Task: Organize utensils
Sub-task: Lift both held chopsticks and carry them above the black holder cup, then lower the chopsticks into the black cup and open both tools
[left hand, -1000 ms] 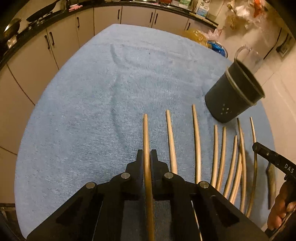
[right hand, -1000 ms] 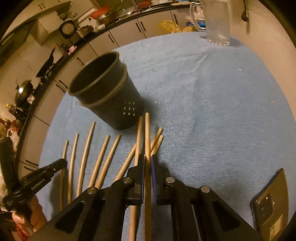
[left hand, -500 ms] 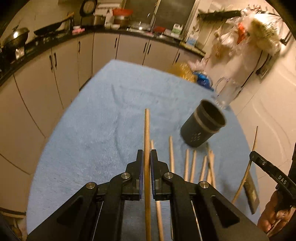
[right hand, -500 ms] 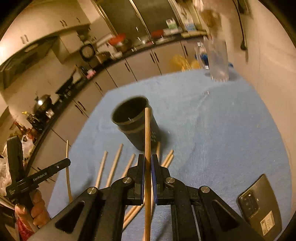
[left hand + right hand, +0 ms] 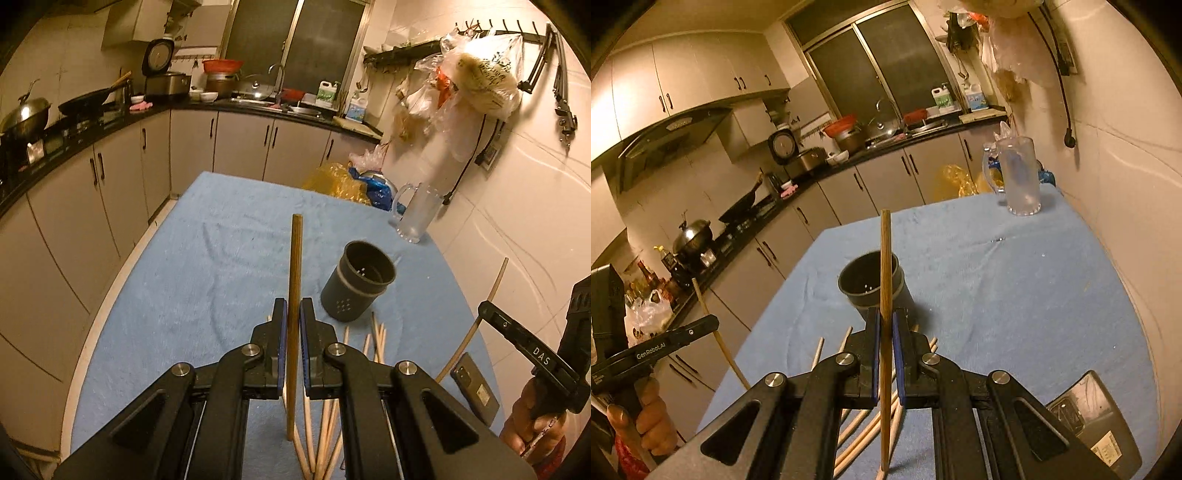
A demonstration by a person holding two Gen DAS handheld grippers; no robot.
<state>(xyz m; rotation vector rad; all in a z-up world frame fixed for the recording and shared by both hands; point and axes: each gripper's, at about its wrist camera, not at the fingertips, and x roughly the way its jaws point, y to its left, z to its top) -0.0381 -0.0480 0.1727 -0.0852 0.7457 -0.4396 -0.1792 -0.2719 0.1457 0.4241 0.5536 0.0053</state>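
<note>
The left tool (image 5: 291,317) is clenched on a wooden chopstick (image 5: 294,295), which stands up between its blue-lined fingers (image 5: 280,332) with both ends free, lifted above the blue-towelled bench (image 5: 207,266). The right tool (image 5: 885,328) likewise grips a second chopstick (image 5: 885,280) of its own, raised clear of the towel and seen in line with the dark utensil cup (image 5: 871,286). That cup stands upright near the middle of the bench, toward its right edge in the left wrist view, with small holes low on its wall. The remaining loose chopsticks (image 5: 376,336) lie on the towel just beside the cup's near side, running back under both tools toward the near edge. A clear glass mug (image 5: 417,212) stands at the far right corner of the bench, well apart from the cup. A phone (image 5: 1097,421) lies flat at the near right corner.
</note>
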